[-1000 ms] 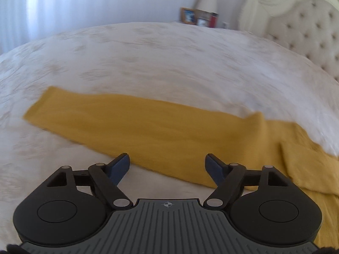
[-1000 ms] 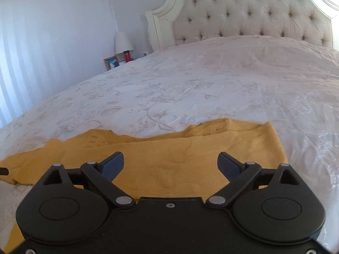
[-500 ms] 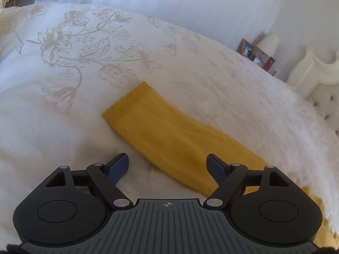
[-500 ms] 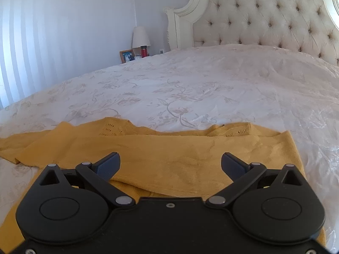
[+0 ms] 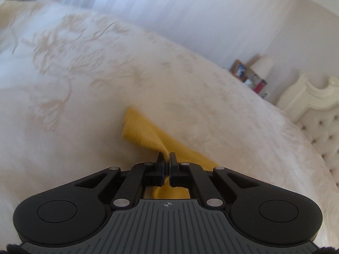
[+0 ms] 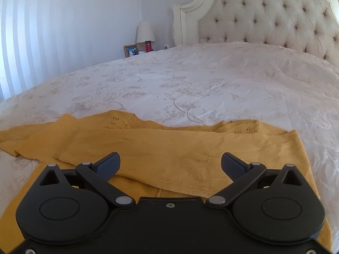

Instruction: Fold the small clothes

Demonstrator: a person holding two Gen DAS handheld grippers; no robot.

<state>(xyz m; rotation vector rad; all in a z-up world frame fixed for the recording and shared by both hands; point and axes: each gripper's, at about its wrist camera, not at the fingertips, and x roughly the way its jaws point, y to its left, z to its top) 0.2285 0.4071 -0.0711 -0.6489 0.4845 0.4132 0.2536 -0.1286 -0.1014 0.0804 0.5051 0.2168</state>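
A mustard-yellow knit top (image 6: 169, 148) lies spread on the white floral bedspread (image 6: 190, 84), one sleeve folded across its body. In the left wrist view my left gripper (image 5: 167, 158) is shut on the end of the top's other sleeve (image 5: 142, 133), which bunches up off the bed at the cuff. In the right wrist view my right gripper (image 6: 170, 165) is open and empty, hovering just above the top's body near its lower part.
A tufted cream headboard (image 6: 264, 14) stands at the far end of the bed. A nightstand with a lamp (image 6: 145, 31), a photo frame (image 6: 131, 50) and a red bottle sits by the curtained wall. The bedspread (image 5: 63, 84) stretches widely around the sleeve.
My left gripper moved along the sleeve to its cuff and closed on it, lifting the cuff. My right gripper stayed open and shifted slightly over the top.
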